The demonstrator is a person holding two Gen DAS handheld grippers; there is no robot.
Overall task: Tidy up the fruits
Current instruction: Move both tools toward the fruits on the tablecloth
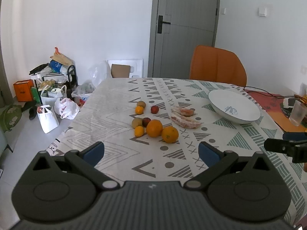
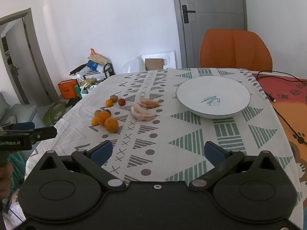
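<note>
A patterned cloth covers the counter (image 2: 191, 140) in a white room with a grey door. The fruits lie together on the cloth: two round oranges (image 1: 162, 131), small tangerines, brown kiwis, red plums and two peeled pomelo pieces (image 2: 143, 110). A smooth white plate (image 2: 213, 95) stands empty near them. The left claw (image 1: 151, 151) and right claw (image 2: 158, 151) are both wide open, holding nothing, with the fruits well ahead of them.

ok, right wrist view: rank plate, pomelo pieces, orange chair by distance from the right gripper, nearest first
1. Plate, ahead and slightly right of the right gripper, empty.
2. Pomelo pieces, ahead-left; close to the plate's range, roughly tied.
3. Orange chair, beyond the table's far edge.
</note>
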